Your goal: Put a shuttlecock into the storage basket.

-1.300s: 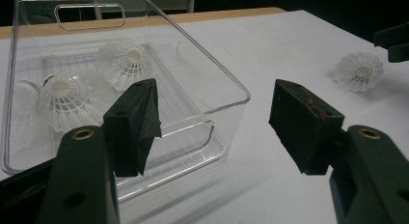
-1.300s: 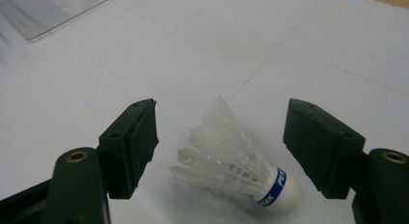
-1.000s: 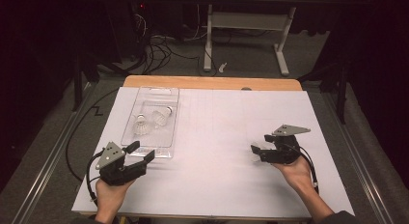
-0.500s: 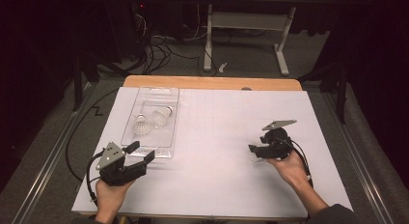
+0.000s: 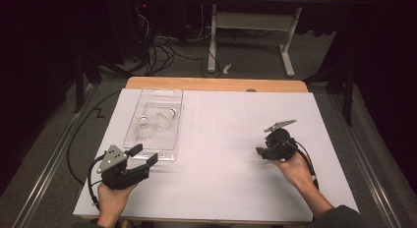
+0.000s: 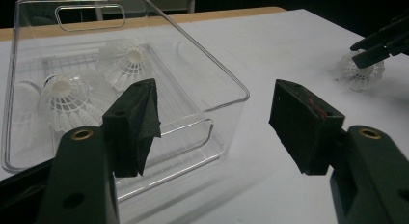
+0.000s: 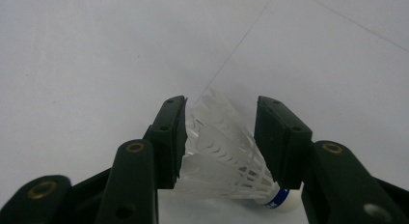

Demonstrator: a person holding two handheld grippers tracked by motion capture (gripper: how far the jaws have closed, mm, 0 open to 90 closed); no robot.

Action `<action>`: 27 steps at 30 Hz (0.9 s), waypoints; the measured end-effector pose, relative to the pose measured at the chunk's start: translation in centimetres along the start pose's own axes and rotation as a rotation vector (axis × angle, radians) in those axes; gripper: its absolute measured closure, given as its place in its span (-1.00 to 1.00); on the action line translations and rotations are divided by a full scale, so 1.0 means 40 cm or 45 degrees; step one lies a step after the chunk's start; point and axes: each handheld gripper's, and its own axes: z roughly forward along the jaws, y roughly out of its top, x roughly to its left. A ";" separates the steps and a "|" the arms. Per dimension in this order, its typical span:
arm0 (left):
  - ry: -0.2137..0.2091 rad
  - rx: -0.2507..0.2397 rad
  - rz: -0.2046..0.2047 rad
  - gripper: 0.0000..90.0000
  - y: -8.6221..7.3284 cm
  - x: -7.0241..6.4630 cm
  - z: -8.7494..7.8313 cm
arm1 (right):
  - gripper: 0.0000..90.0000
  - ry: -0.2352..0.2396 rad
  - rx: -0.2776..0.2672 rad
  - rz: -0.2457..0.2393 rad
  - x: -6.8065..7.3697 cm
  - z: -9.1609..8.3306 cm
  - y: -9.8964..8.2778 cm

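The right gripper [image 5: 261,153] sits over the right half of the white sheet [image 5: 221,139], tipped down at a shuttlecock [image 7: 226,156] lying on its side on the sheet. Its jaws have just been closing, and the shuttlecock is between them: the left pad meets the plastic skirt, the right pad stands at the skirt's edge near the blue-banded cork, and whether that pad presses cannot be told. In the left gripper view the same shuttlecock [image 6: 359,72] shows far off under those jaws.

The left gripper [image 5: 142,156] rests near the sheet's front left corner, jaws wide and bare, pointing at the near wall of a clear bin [image 5: 169,93]. The bin stands on the left half of the sheet, and two more shuttlecocks [image 5: 153,124] lie inside it, side by side.

Open room: the whole middle of the sheet between bin and right gripper is bare, as is the strip along the front edge between the two hands. The sheet's right edge lies near the right hand; the wooden table edge [image 5: 216,84] runs along the far side. Beyond it, the floor holds cables [image 5: 162,46] and a white frame's legs [image 5: 251,41].
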 end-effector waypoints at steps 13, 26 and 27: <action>0.005 0.002 0.005 -0.21 -0.001 -0.003 0.005 | 0.54 -0.071 0.017 -0.030 -0.003 -0.014 -0.010; 0.005 0.007 0.003 -0.22 -0.002 -0.001 0.005 | 0.89 -0.144 -0.028 -0.082 -0.005 -0.030 -0.013; 0.005 0.007 0.003 -0.22 -0.002 -0.001 0.005 | 0.91 -0.147 -0.029 -0.082 -0.005 -0.031 -0.012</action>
